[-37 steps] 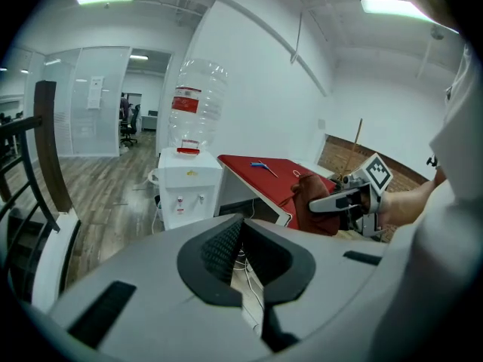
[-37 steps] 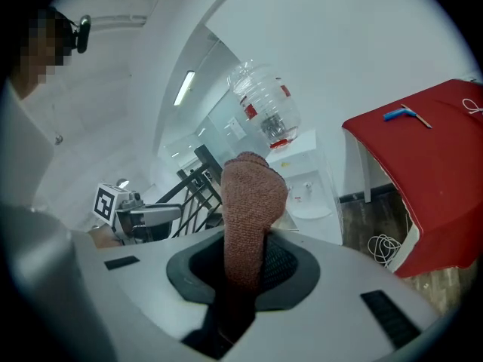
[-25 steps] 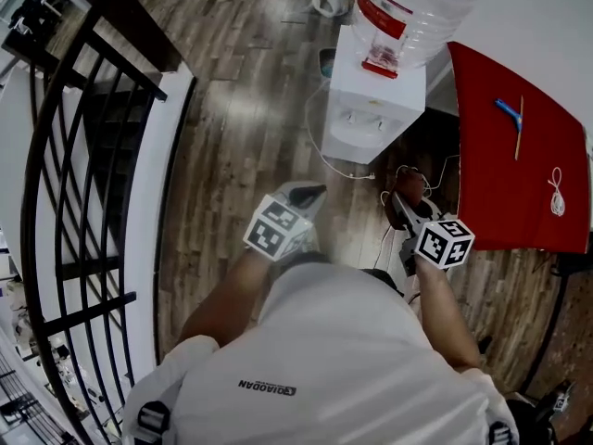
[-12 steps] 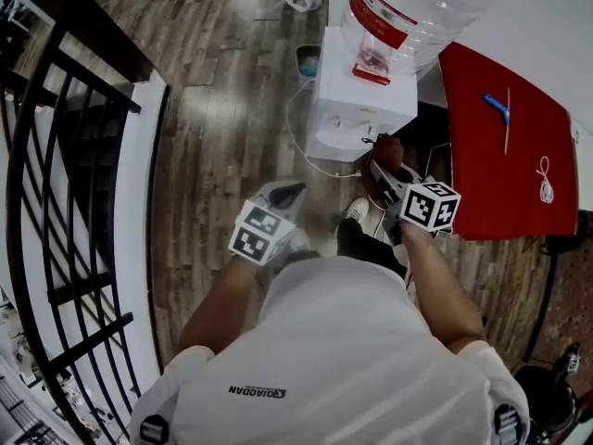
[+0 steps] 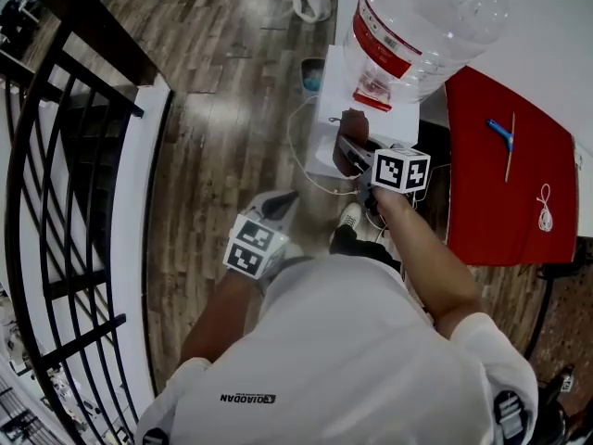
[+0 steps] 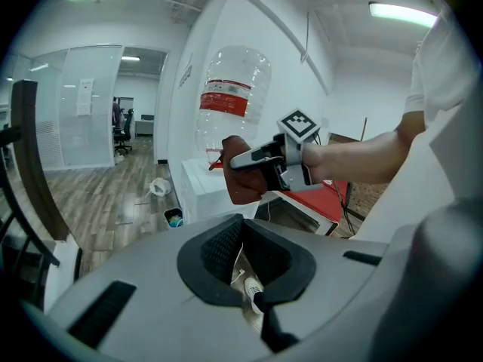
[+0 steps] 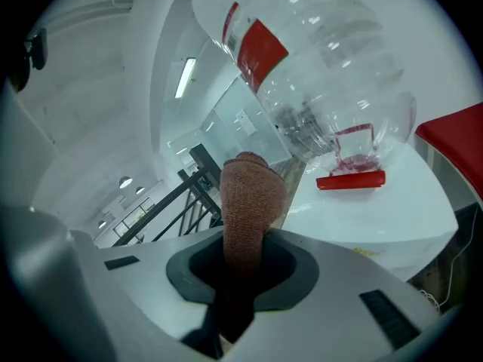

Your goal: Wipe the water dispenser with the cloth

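Observation:
The white water dispenser (image 5: 326, 119) stands ahead of me with a big clear bottle (image 5: 426, 21), red-labelled, upside down on it. My right gripper (image 5: 350, 148) is shut on a brown cloth (image 5: 355, 123) and holds it at the dispenser's front top edge. In the right gripper view the cloth (image 7: 251, 202) sticks up out of the right gripper (image 7: 241, 266), just short of the white top (image 7: 377, 213) and the bottle (image 7: 317, 59). My left gripper (image 5: 283, 200) hangs low over the floor, shut and holding nothing. The left gripper view, past the left gripper (image 6: 245, 266), shows the cloth (image 6: 243, 183) beside the dispenser (image 6: 198, 191).
A black stair railing (image 5: 83, 156) runs along the left. A red table (image 5: 505, 170) with a blue pen (image 5: 501, 130) stands right of the dispenser. A white cable (image 5: 298, 151), a small bin (image 5: 312, 74) and my shoe (image 5: 350, 217) are on the wooden floor.
My right gripper has risen with the cloth from low beside the dispenser to its front top edge. I have stepped closer. The left gripper has stayed low.

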Available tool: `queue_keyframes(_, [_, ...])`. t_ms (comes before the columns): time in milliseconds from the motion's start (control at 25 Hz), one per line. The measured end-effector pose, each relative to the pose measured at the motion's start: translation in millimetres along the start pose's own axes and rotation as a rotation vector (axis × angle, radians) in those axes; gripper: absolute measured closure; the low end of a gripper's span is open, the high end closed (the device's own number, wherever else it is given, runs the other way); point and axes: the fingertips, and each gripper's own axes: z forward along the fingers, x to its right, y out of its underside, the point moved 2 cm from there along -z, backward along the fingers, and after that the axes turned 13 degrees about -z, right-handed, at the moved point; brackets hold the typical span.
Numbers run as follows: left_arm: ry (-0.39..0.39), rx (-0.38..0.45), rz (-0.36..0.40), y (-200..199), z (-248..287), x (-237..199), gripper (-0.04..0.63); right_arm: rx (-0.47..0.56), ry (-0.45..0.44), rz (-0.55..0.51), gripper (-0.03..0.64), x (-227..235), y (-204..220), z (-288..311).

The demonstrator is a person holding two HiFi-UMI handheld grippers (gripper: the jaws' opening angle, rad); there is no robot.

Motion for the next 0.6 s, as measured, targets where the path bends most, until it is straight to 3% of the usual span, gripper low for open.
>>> queue_keyframes(320, [-0.114,0.053,-0.057,-21,1,-28,0.606,-0.043,-0.086,0.063,0.56,32,-14,73])
queue_keyframes(600, [-0.179,0.048,-0.098,-26,-4,-48,0.606,-0.076,-0.094,0.09,0.56,46,-5,83])
